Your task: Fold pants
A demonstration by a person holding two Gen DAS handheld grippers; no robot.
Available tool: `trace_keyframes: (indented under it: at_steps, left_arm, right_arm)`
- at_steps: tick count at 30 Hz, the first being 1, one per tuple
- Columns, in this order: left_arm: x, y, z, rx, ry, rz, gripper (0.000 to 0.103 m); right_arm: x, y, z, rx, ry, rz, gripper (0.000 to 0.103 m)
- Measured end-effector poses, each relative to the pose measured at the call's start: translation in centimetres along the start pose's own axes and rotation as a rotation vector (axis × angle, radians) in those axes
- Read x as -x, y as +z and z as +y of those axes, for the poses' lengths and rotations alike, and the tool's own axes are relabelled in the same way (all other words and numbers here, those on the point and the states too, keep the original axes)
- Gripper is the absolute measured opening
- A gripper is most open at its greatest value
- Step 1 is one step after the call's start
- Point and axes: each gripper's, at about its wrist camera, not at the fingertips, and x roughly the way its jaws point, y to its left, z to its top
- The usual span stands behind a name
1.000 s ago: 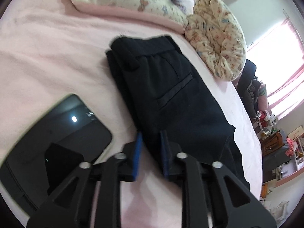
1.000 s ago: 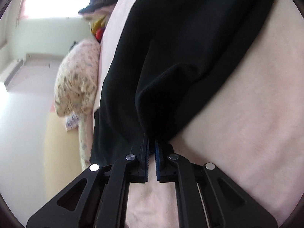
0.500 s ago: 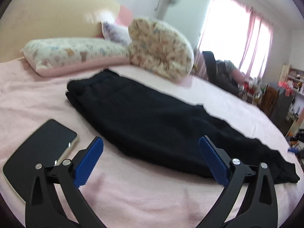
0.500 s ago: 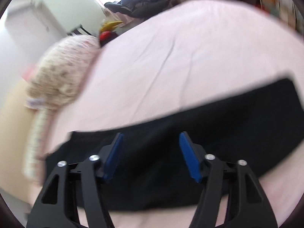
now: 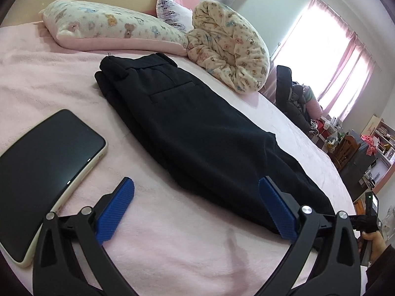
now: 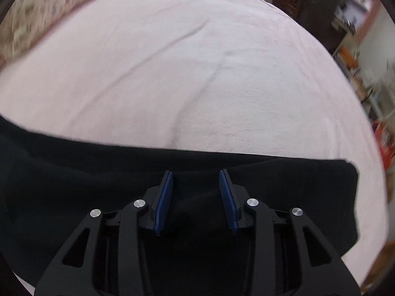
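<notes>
Black pants [image 5: 197, 128] lie folded lengthwise on the pink bed, waistband toward the pillows, legs running to the lower right. My left gripper [image 5: 197, 197] is open wide and empty, just in front of the near edge of the pants at mid-leg. In the right wrist view the pants [image 6: 74, 185] fill the lower half, with the hem end at the right. My right gripper [image 6: 196, 182] is open and hovers over the leg fabric, holding nothing. The other gripper and a hand show in the left wrist view at the far right edge.
A phone [image 5: 42, 167] lies screen up on the bed [image 5: 37, 79] left of my left gripper. A patterned pillow [image 5: 111, 29] and a rolled blanket [image 5: 229, 49] sit beyond the waistband. Furniture and shelves [image 5: 365, 153] stand past the bed's right side.
Both grippers have let go of the pants and opened. The left gripper has pulled back and tilted up; the right gripper has swung round over the leg end.
</notes>
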Motion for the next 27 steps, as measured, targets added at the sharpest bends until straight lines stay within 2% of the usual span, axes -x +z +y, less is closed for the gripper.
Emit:
trace_keyframes:
  at_steps: [2, 3, 5, 6, 9, 11, 14, 17, 18, 20, 21, 26, 27]
  left_arm:
    - [0.1, -0.1, 0.0, 0.001, -0.005, -0.002, 0.101]
    - [0.1, -0.1, 0.0, 0.001, -0.005, 0.000, 0.101]
    - [0.2, -0.2, 0.0, 0.000, -0.004, 0.002, 0.101]
    - [0.3, -0.3, 0.0, 0.000, -0.006, 0.003, 0.101]
    - [0.3, -0.3, 0.0, 0.001, -0.006, 0.002, 0.101]
    - [0.3, -0.3, -0.1, 0.001, -0.005, 0.002, 0.101]
    - [0.4, -0.3, -0.1, 0.001, -0.006, 0.002, 0.101]
    - [0.4, -0.3, -0.1, 0.000, -0.004, 0.002, 0.101]
    - [0.4, -0.3, -0.1, 0.000, -0.005, 0.002, 0.101]
    - [0.4, -0.3, -0.1, 0.000, -0.004, 0.003, 0.101]
    - [0.4, -0.4, -0.1, 0.000, -0.005, 0.003, 0.101]
    - [0.4, -0.5, -0.2, -0.002, -0.002, 0.005, 0.101]
    - [0.4, -0.5, -0.2, -0.002, -0.003, 0.005, 0.101]
  right_arm:
    - [1.9, -0.5, -2.1, -0.079, 0.109, -0.059, 0.042]
    - [3.6, -1.1, -4.4, -0.175, 0.219, -0.112, 0.049]
    - [5.7, -2.8, -8.4, -0.342, 0.356, -0.165, 0.060]
    - [6.6, -4.1, -11.1, -0.437, 0.413, -0.185, 0.060]
    - [7.9, -8.2, -18.4, -0.671, 0.474, -0.170, 0.060]
    - [7.8, -10.1, -21.5, -0.774, 0.448, -0.136, 0.060]
    - [7.6, -13.7, -25.6, -0.886, 0.338, -0.101, 0.059]
    - [6.8, -16.7, -28.8, -1.028, 0.322, -0.085, 0.057]
    - [6.5, -16.8, -29.0, -1.029, 0.321, -0.080, 0.052]
    - [5.8, -17.0, -29.3, -1.015, 0.289, -0.072, 0.050]
    - [5.6, -17.3, -29.1, -1.015, 0.289, -0.083, 0.046]
    - [5.6, -17.2, -28.1, -0.990, 0.282, -0.111, 0.042]
    - [5.3, -16.9, -27.9, -0.983, 0.282, -0.107, 0.037]
